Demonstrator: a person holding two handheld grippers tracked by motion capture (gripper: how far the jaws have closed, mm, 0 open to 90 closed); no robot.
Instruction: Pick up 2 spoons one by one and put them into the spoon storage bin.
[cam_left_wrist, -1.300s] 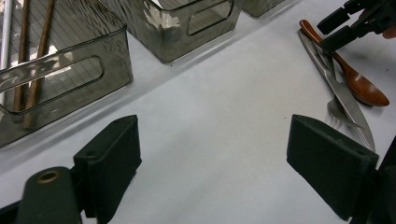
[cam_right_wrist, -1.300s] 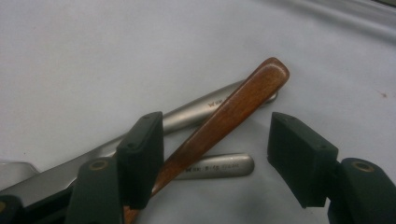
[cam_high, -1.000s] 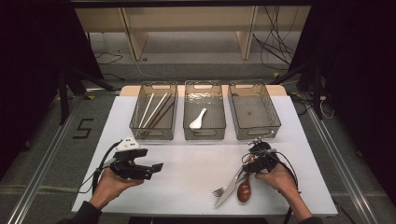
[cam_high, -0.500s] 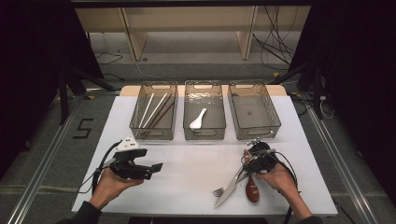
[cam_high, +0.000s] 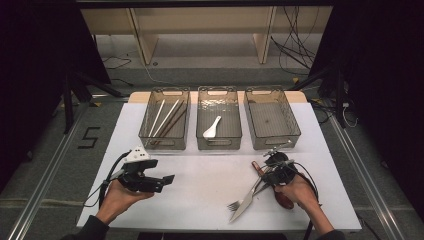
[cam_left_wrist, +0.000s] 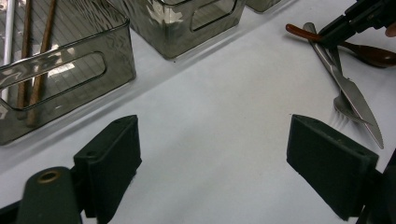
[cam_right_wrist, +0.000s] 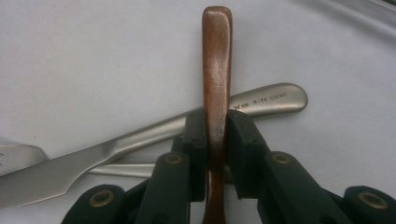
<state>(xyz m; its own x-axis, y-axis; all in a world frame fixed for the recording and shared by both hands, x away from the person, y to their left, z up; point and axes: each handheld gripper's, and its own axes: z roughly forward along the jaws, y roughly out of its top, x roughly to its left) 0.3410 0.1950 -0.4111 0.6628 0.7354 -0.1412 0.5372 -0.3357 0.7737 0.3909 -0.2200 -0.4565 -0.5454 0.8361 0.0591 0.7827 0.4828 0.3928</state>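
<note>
**Right claw closing on a wooden spoon**

High view: the right claw (cam_high: 268, 172) lies low near the table's (cam_high: 200, 200) front right corner, over a knife (cam_high: 247, 204) and fork (cam_high: 239, 201); the left claw (cam_high: 167, 179), near the front left corner, points across the table. Dark floor surrounds the table.

Left gripper view: jaws released, wide over bare table.

Right gripper view: jaws have just been closing, grasping the wooden spoon (cam_right_wrist: 216, 79) handle.

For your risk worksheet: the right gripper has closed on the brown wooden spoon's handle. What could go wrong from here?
1. The wooden spoon lies across the knife and fork; lifting may drag them.
2. The right gripper has just closed near the handle's end, so the spoon may tilt or slip.
</note>
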